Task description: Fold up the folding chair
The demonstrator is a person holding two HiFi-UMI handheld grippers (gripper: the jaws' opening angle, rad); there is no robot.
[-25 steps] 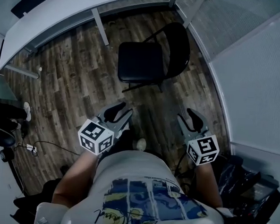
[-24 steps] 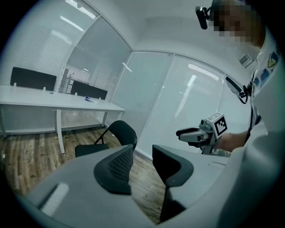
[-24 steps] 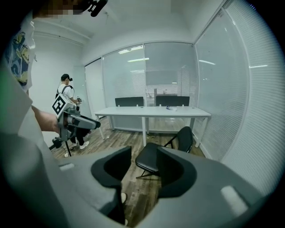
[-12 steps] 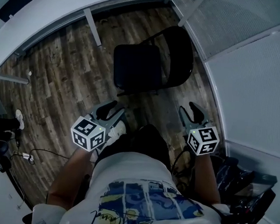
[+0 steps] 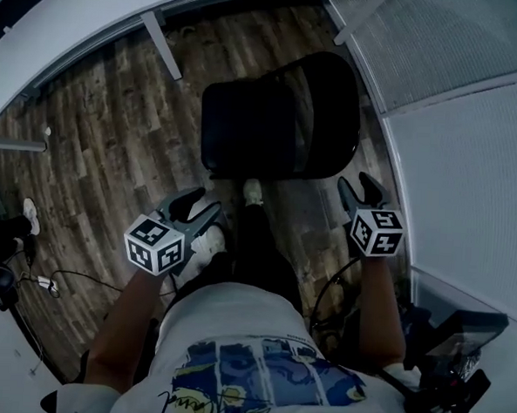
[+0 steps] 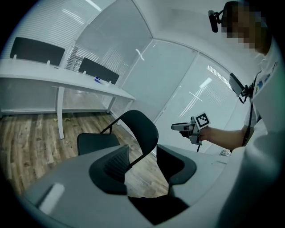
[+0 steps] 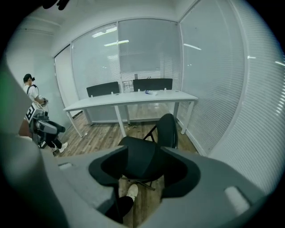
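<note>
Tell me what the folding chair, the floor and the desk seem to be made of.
The folding chair has a matte black seat and back, perhaps plastic or vinyl; its thin dark tubes suggest painted metal. The floor shows brown planks with grain: wood or laminate. The desk has a smooth white top, probably laminate.

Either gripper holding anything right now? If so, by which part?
Nothing is held. The left gripper and right gripper are open, jaws just opened wider, nothing between them. The folding chair stands ahead, unfolded and untouched.
</note>
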